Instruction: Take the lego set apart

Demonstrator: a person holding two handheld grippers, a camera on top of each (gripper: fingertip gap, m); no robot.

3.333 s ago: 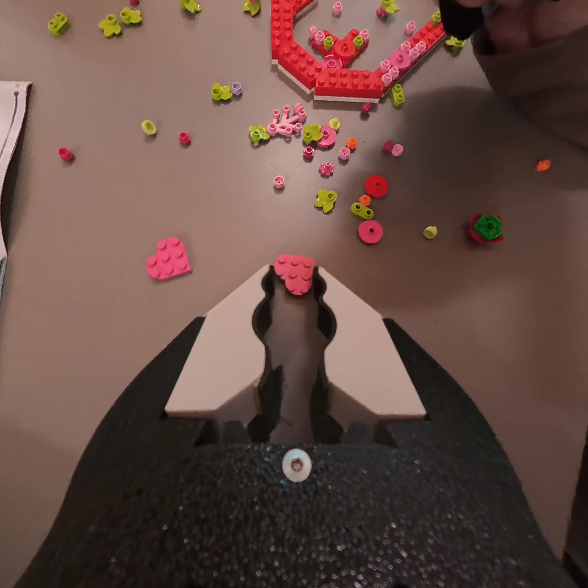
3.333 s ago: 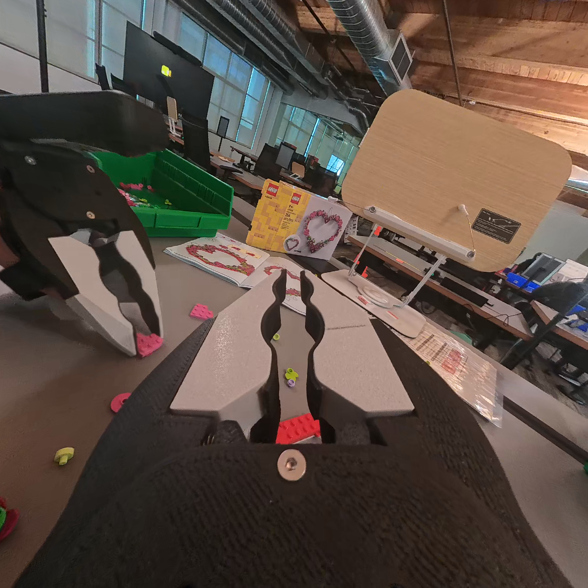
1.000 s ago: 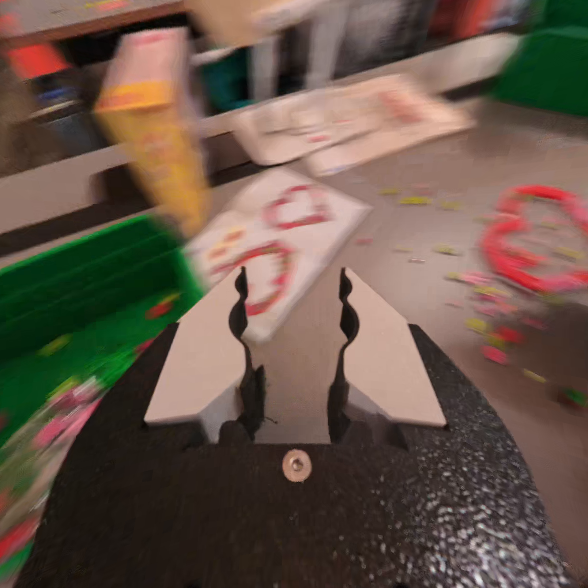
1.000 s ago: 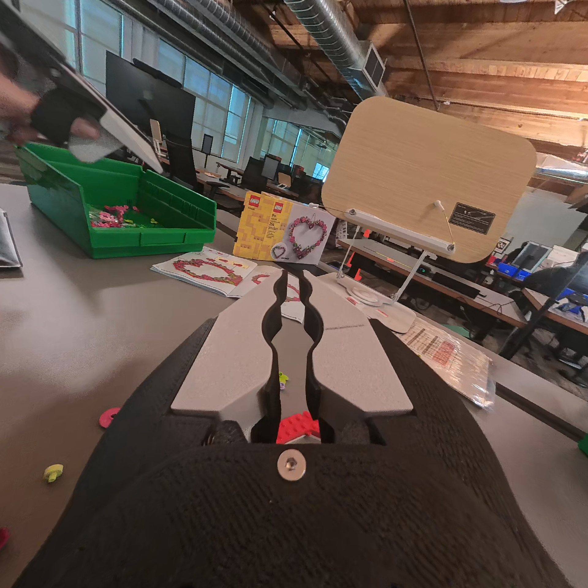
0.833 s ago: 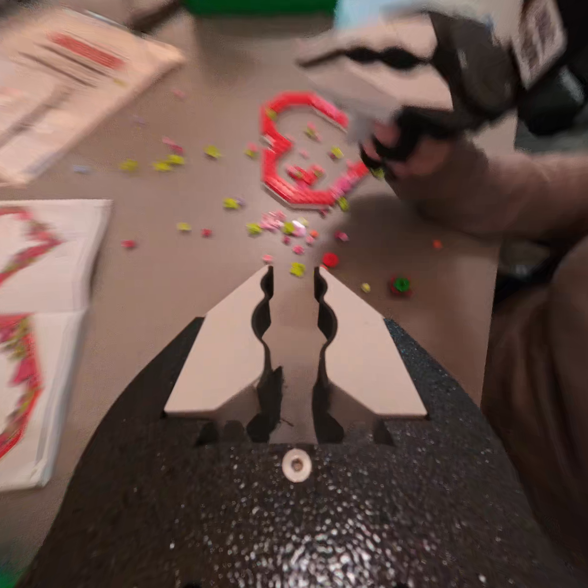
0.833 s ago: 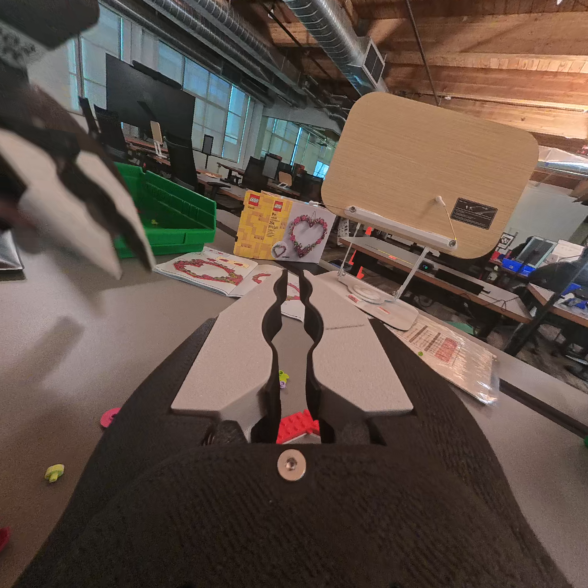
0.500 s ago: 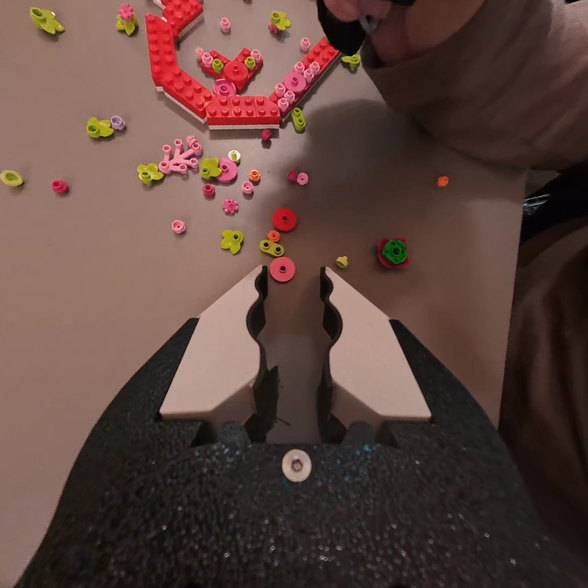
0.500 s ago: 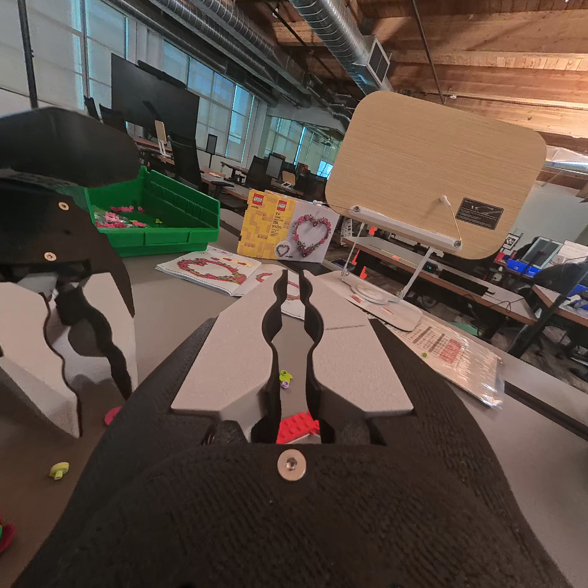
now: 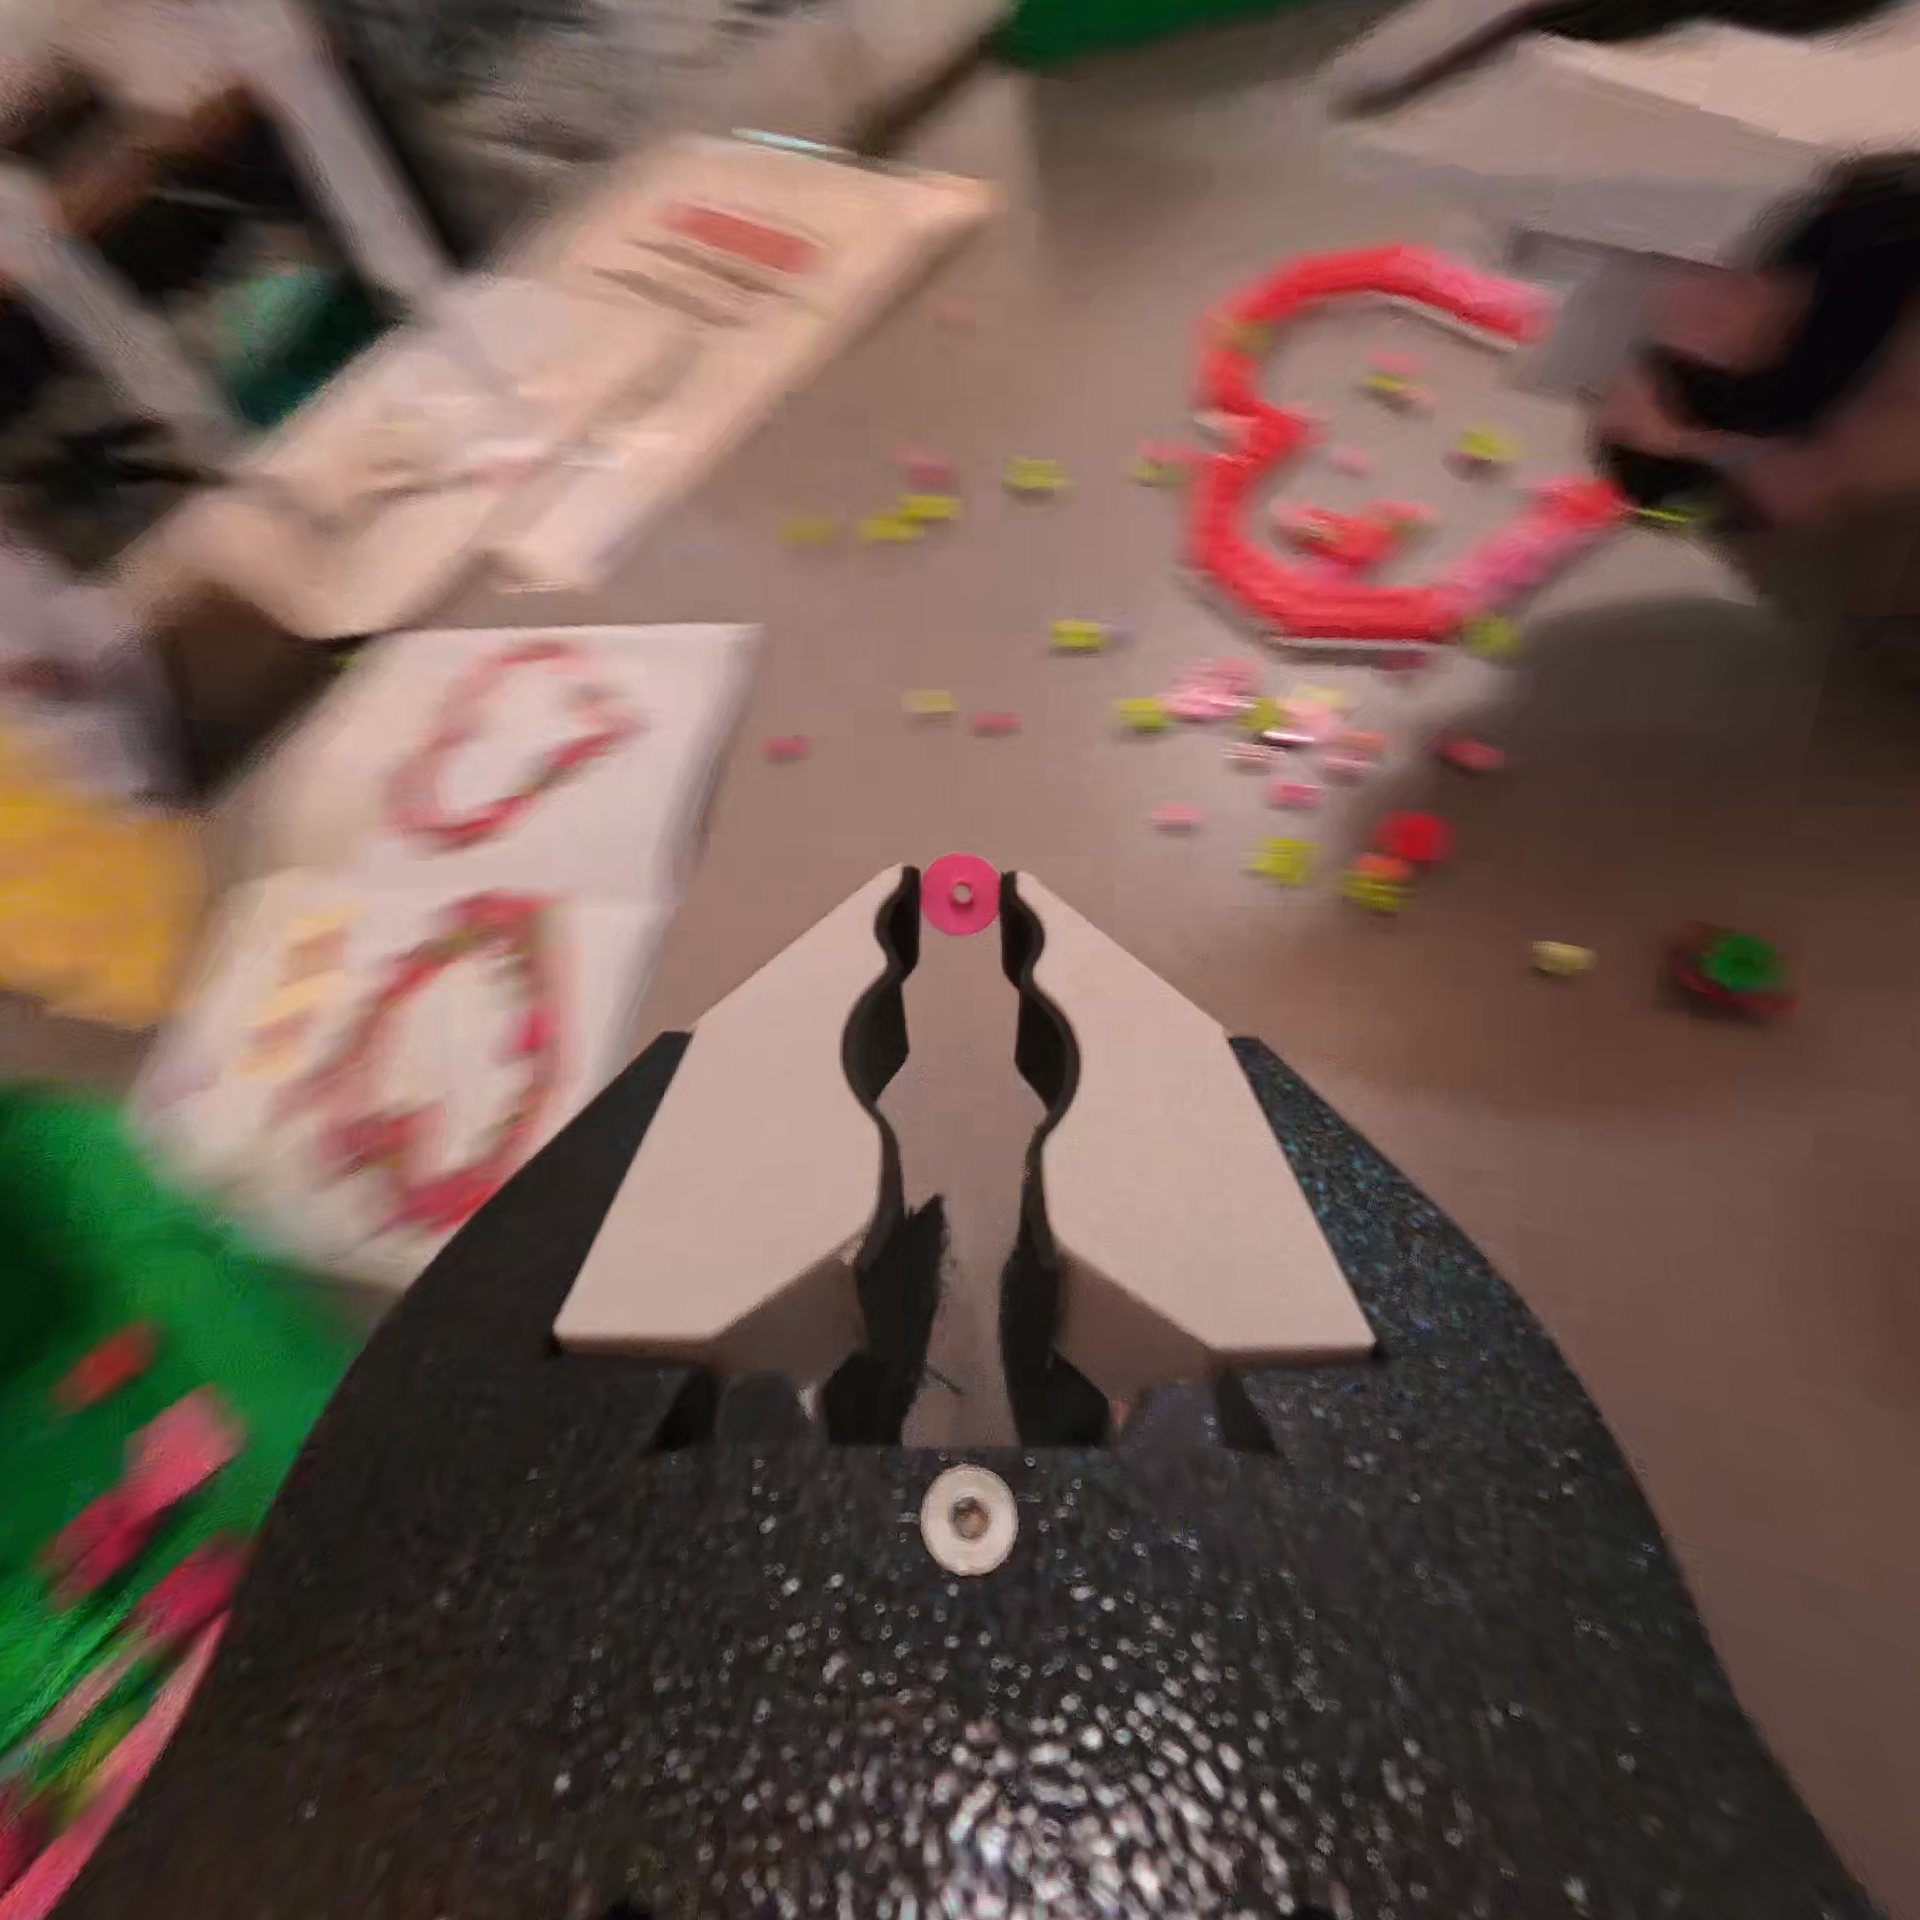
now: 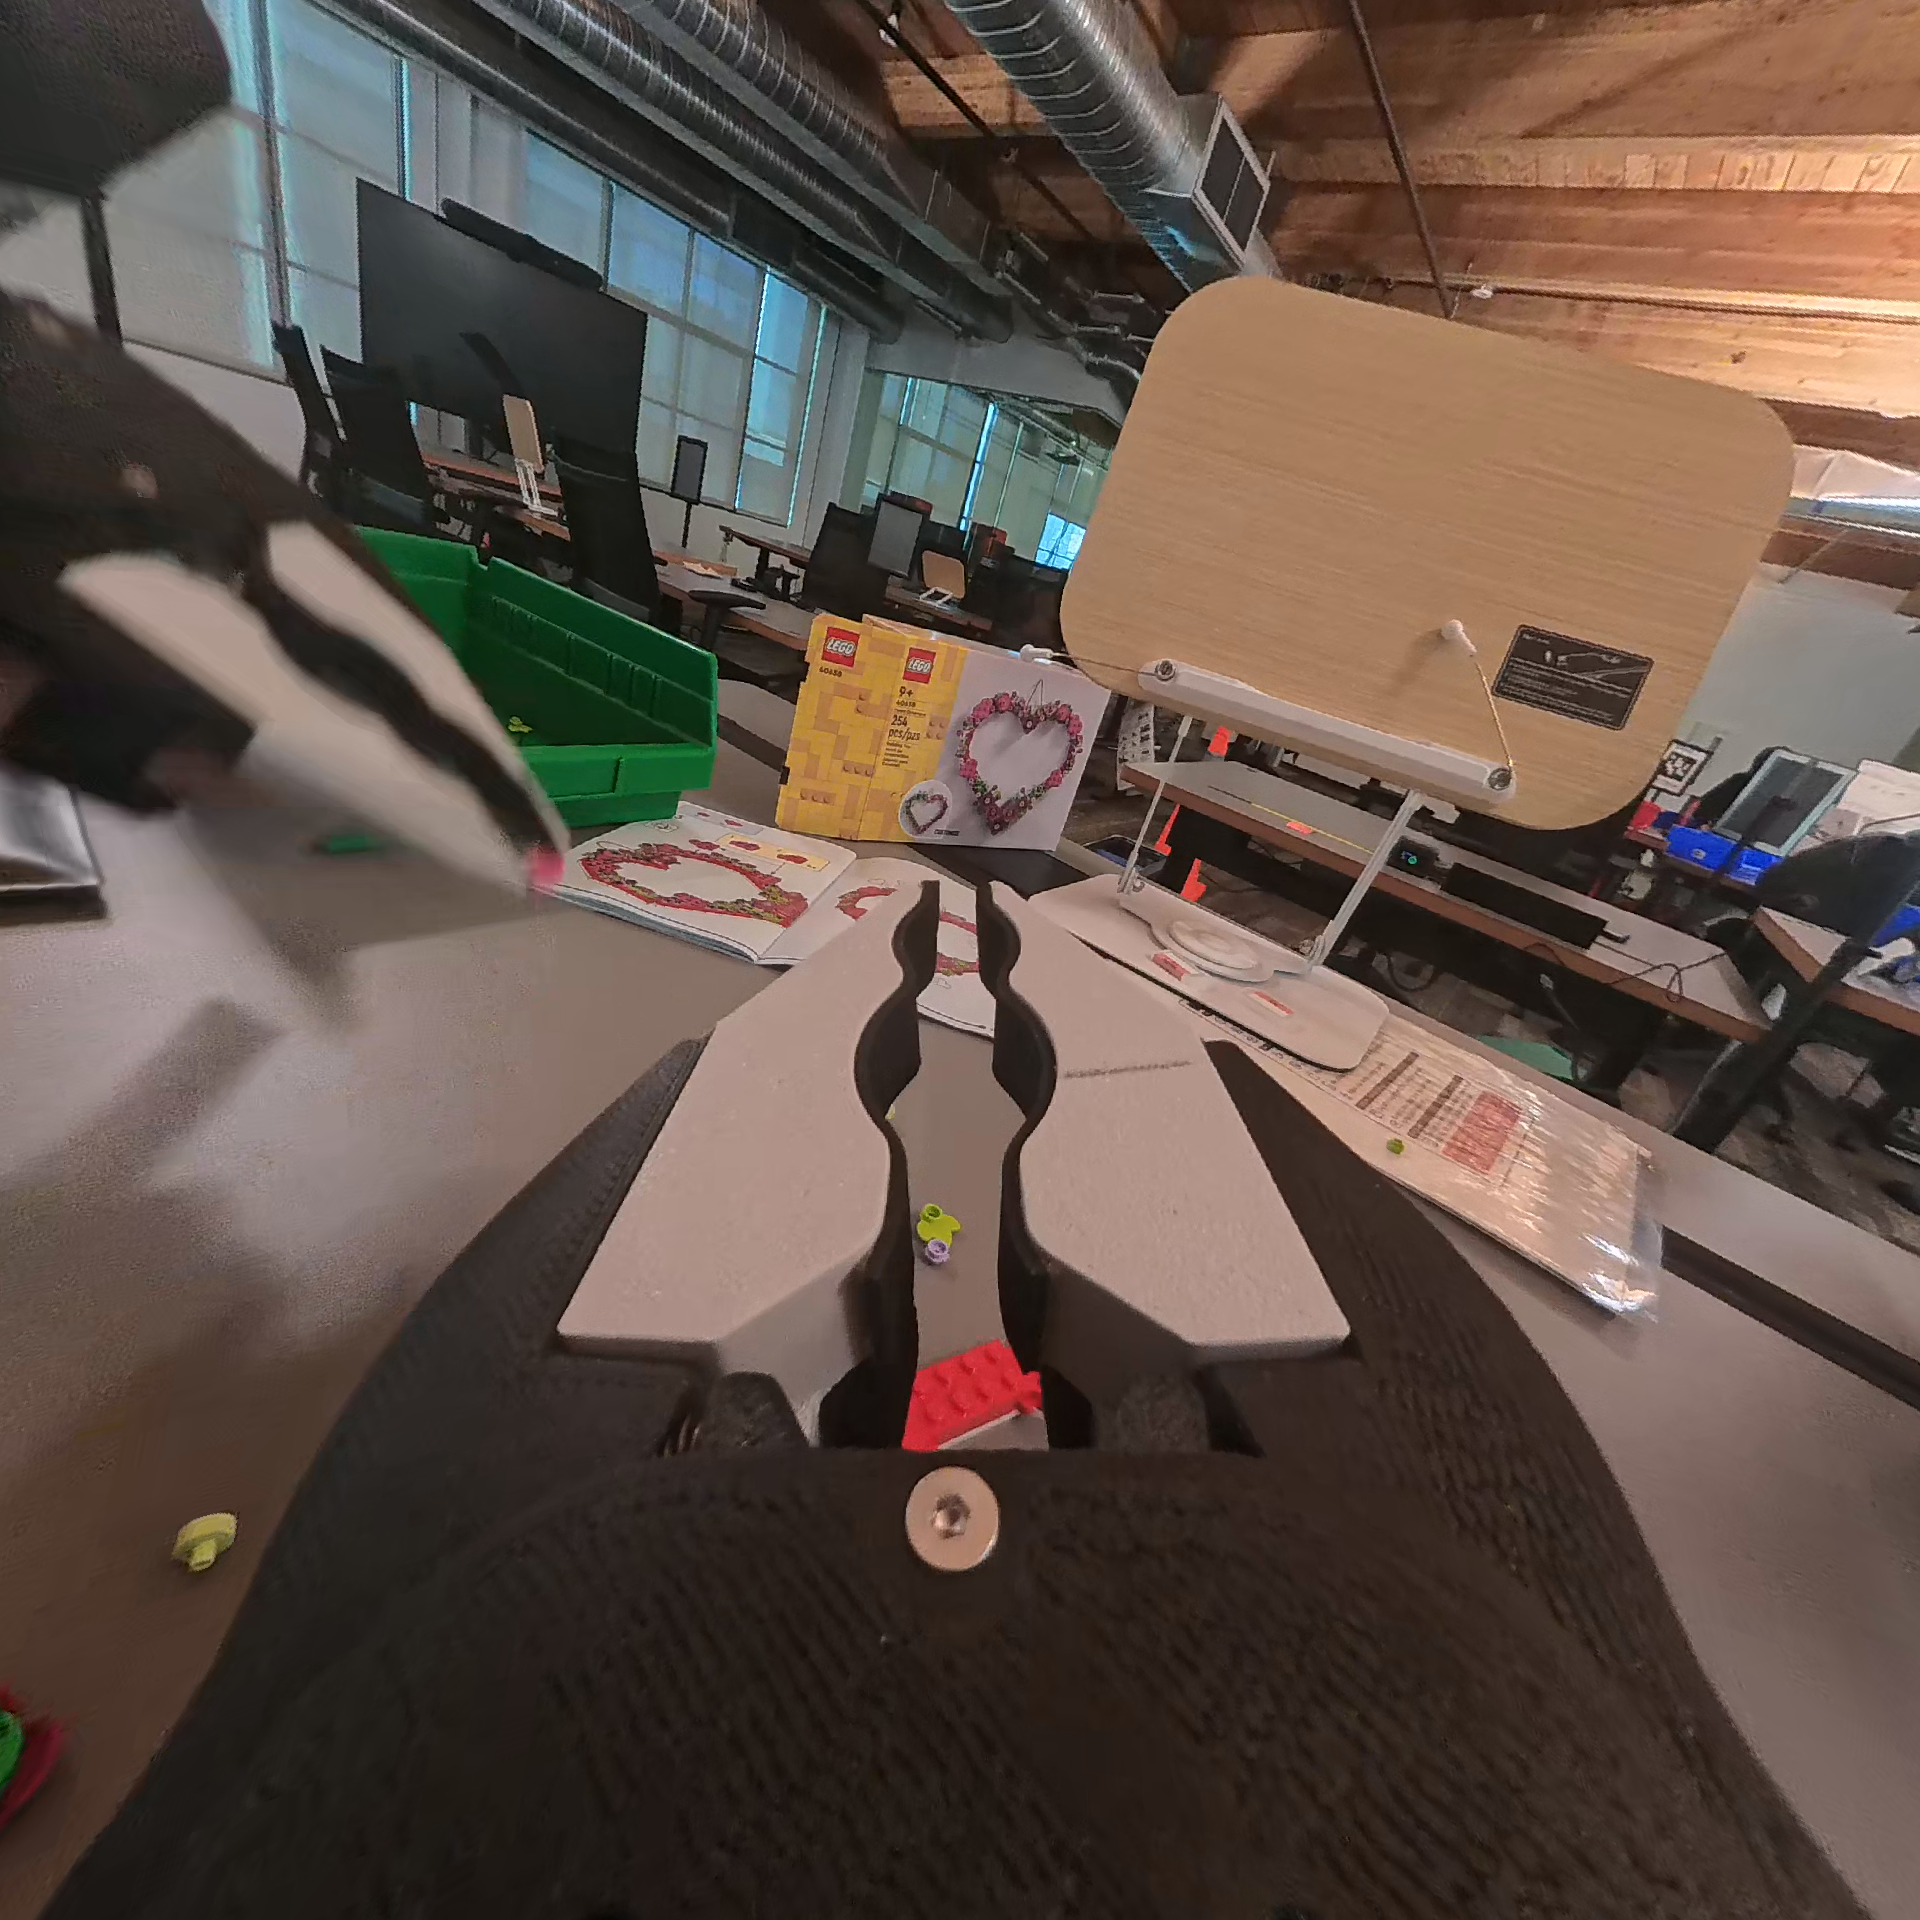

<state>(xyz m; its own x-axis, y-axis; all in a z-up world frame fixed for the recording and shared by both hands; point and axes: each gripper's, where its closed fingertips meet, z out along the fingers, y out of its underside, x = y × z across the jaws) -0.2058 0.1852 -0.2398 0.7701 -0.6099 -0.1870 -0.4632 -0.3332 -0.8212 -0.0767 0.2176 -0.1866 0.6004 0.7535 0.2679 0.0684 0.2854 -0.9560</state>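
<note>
My left gripper (image 9: 961, 894) is shut on a small round pink lego piece (image 9: 958, 916), pinched at its fingertips and held above the table. The view is blurred by motion. The red heart-shaped lego frame (image 9: 1309, 603) lies on the grey table to the right, with loose pink and lime pieces (image 9: 1247, 717) around it. My right gripper (image 10: 958, 899) rests low over the table, its jaws closed to a narrow slit with nothing seen between the tips. A red part of the frame (image 10: 966, 1392) shows under its finger bases. The left gripper (image 10: 535, 868) also shows in the right wrist view.
A green bin (image 10: 582, 686) with loose pieces stands at the far left. An open instruction booklet (image 10: 707, 883), the yellow set box (image 10: 914, 748), a wooden book stand (image 10: 1423, 540) and a plastic-sleeved sheet (image 10: 1475, 1143) lie beyond. A lime piece (image 10: 205, 1538) lies near left. Spacing between my two grippers at the tips: around 15 cm.
My left gripper came down over the loose pieces, closed on the round pink piece, and has lifted and swung left with it. My right gripper has stayed put.
</note>
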